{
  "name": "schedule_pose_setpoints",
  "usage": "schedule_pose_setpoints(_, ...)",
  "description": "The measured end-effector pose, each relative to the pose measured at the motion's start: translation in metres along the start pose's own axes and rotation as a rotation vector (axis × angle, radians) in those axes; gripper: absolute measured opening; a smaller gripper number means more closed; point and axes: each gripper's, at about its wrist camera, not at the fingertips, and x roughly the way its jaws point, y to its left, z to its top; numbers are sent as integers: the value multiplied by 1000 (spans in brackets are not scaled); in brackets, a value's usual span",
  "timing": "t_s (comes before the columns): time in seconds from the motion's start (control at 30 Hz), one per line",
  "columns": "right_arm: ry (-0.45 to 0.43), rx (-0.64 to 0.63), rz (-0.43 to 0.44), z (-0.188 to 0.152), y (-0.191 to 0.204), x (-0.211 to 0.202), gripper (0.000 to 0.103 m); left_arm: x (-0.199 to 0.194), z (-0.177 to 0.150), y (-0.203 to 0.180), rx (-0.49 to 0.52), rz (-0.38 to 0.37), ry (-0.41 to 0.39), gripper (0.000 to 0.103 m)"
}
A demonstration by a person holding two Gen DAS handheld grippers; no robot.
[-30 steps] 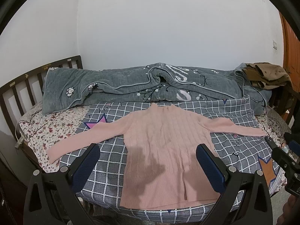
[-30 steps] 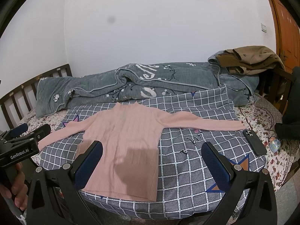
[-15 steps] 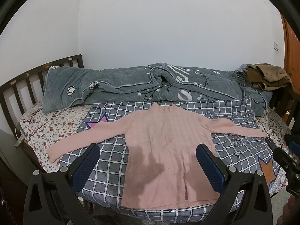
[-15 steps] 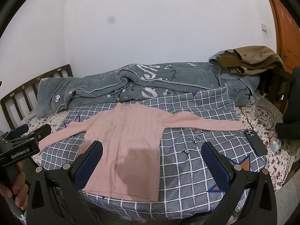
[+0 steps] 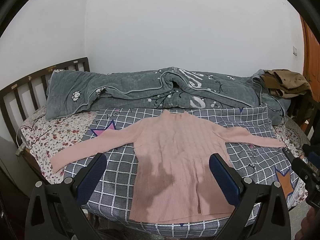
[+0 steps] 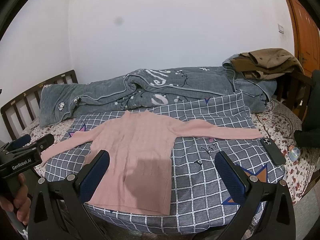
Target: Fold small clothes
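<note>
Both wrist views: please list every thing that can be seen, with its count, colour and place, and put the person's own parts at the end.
Sweater: one, pink, spread flat on the checked cover, both sleeves out.
Checked cover: one, grey with white lines and stars, on the near part of the bed.
Quilt: one, grey-green with white print, bunched along the wall side.
Floral sheet: one, white with red flowers, under the cover.
Bed frame: one, dark wood, left end.
Jacket: one, brown, on the quilt at the right end.
Phone: one, black, beyond the right sleeve's cuff.
Small bottle: one, pale blue, right of the phone.
Door: one, orange-brown, far right.
Left gripper: black, blue pads, open.
Right gripper: same, open.
Hand: one, on the left gripper's handle.
</note>
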Motion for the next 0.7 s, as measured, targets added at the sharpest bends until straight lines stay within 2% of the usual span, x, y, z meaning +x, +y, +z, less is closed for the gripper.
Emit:
schedule_pose_setpoints(0.5,-4,-1,2,-1,1,-2,103,-4,0,1,-3,-1,-4,103)
schedule_pose_setpoints(0.7,-7,-5,14,-2,1,-4,103,-2,2,7,-24,-46,-2,103)
